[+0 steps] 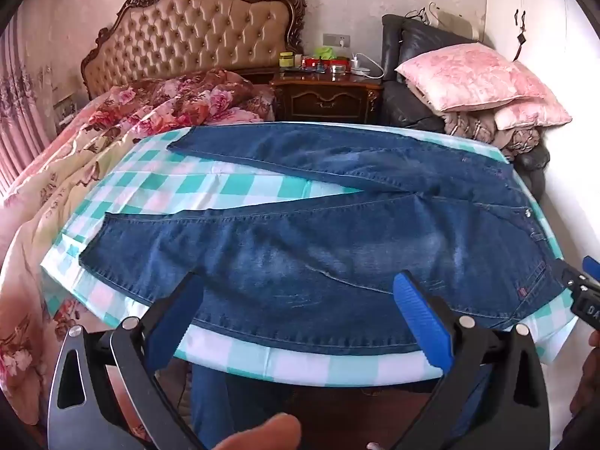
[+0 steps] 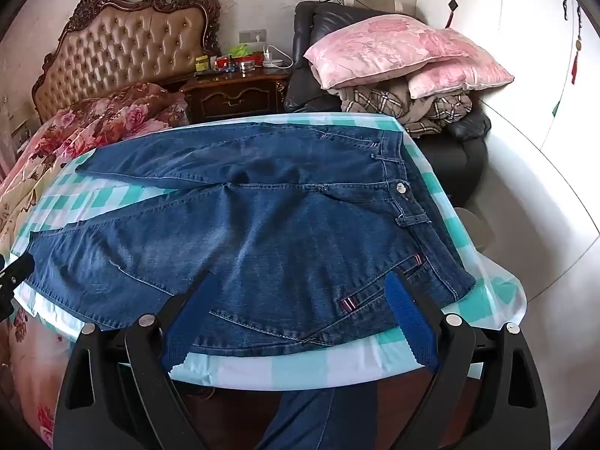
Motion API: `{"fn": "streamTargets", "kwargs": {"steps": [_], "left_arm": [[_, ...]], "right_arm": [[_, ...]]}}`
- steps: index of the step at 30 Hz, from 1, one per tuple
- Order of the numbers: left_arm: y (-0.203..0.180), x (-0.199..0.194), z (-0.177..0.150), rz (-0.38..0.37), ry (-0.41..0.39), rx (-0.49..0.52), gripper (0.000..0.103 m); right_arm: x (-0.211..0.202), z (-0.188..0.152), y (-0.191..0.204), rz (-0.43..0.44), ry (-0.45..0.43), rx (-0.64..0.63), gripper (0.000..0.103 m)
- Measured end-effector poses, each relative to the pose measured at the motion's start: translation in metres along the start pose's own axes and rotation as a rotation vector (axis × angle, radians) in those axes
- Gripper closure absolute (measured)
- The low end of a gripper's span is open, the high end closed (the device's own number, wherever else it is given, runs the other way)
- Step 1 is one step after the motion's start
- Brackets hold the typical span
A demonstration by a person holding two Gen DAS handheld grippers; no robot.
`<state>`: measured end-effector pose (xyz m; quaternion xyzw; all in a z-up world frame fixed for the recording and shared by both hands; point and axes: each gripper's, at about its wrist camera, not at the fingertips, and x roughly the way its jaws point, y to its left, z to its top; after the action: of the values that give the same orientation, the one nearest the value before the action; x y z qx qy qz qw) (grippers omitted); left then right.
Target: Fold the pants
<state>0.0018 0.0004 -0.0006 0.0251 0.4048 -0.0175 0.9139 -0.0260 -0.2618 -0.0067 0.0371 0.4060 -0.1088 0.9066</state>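
Observation:
Blue jeans (image 1: pixel 318 247) lie flat on a table covered with a teal-and-white checked cloth (image 1: pixel 240 187). The legs are spread apart in a V toward the left, the waistband at the right. My left gripper (image 1: pixel 300 281) is open over the near leg, above the thigh. My right gripper (image 2: pixel 300 281) is open over the near hip and pocket of the jeans (image 2: pixel 262 225), close to the waistband (image 2: pixel 408 202). Neither holds any cloth. The right gripper's tip also shows in the left wrist view (image 1: pixel 585 292).
A bed with a floral quilt (image 1: pixel 93 150) and tufted headboard (image 1: pixel 195 37) stands left of the table. A dark nightstand (image 1: pixel 330 97) with small items is behind. A black armchair with pink pillows (image 1: pixel 472 75) and blankets is at the back right.

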Motion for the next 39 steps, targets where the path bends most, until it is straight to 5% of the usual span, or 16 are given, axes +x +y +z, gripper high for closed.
{"fn": "streamTargets", "kwargs": {"steps": [39], "left_arm": [[0.002,-0.001,-0.001,-0.010,-0.035,-0.021,0.002]], "right_arm": [[0.002,-0.001,0.003,0.018,-0.005,-0.001,0.015]]}}
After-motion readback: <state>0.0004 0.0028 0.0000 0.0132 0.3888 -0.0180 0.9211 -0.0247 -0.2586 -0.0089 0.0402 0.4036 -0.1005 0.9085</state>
